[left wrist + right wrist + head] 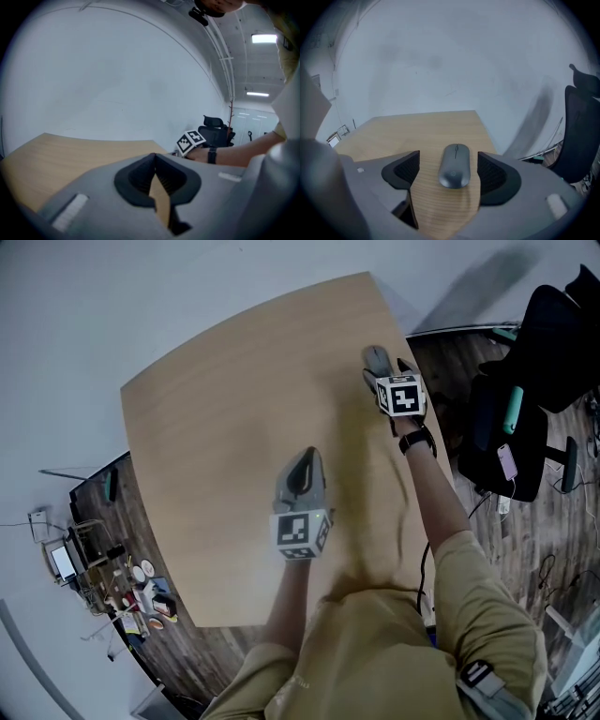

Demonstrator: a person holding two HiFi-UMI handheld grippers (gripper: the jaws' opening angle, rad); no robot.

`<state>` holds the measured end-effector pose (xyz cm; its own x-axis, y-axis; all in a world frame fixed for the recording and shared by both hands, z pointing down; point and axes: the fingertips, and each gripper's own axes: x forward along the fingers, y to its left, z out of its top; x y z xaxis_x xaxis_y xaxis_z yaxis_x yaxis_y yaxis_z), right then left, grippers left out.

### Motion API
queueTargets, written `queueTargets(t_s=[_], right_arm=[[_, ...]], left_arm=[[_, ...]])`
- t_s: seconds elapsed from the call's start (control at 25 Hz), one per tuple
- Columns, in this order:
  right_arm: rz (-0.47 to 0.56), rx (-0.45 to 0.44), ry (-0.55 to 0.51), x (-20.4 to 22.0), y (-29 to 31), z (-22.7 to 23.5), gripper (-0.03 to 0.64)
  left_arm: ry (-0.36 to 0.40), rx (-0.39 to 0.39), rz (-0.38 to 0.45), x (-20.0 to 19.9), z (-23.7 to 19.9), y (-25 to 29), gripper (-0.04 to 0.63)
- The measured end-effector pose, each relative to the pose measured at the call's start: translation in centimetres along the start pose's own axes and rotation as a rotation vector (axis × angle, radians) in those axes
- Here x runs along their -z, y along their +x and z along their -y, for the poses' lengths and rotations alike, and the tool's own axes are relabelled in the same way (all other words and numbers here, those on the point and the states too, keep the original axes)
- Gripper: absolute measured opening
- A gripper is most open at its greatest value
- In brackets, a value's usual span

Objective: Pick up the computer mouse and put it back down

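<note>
The wooden surface (225, 427) stands by a white wall (440, 61), with a chair (525, 418) to its right. On it, the mouse (455, 166) lies between the right gripper's (449, 158) parted jaws. The left gripper (153, 157) is closed.

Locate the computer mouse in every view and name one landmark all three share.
Head view: the computer mouse is at upper right, near the far right corner of the wooden table.
Left gripper view: not in it.
Right gripper view: the computer mouse lies at lower centre on the tabletop, between the open jaws and touching neither.
Shared landmark: the wooden table, visible in all three.
</note>
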<state>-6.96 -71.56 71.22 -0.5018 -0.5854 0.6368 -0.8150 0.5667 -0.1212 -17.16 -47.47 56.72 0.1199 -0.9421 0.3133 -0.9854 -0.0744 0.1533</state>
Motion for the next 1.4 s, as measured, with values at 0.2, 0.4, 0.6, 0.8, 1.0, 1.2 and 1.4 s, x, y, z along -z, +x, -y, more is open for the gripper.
queueTargets(t_s=[0.2, 0.4, 0.6, 0.8, 1.0, 1.2, 1.4], right_arm=[[0.154, -0.021, -0.025, -2.1, -8.3, -3.6, 0.331], [0.297, -0.051, -0.028, -3.1, -17.5, -8.3, 0.259], [0.421, -0.086, -0.102, -2.9, -27.2, -15.1, 0.179], [0.516, -0.137, -0.093, -1.1, -35.8, -20.6, 0.155], [0.547, -0.154, -0.078, 2.8, -42.6, -25.2, 0.115], [0.551, -0.169, -0.116, 6.4, -47.1, -29.3, 0.087], [0.603, -0.185, -0.166, 9.2, -51.6, -33.6, 0.052]], left_arm=[[0.017, -0.030, 0.049, -2.0, -0.2, -4.4, -0.006], [0.038, -0.058, 0.105, -3.9, 0.0, -9.7, -0.006], [0.060, -0.064, 0.165, -5.6, 0.8, -16.0, -0.006], [0.071, -0.066, 0.217, -6.7, 2.2, -22.4, -0.005], [0.072, -0.065, 0.237, -5.9, 3.3, -29.3, -0.005], [0.090, -0.087, 0.250, -4.2, 3.6, -34.5, -0.002], [0.128, -0.103, 0.268, -2.3, 4.2, -39.3, -0.002]])
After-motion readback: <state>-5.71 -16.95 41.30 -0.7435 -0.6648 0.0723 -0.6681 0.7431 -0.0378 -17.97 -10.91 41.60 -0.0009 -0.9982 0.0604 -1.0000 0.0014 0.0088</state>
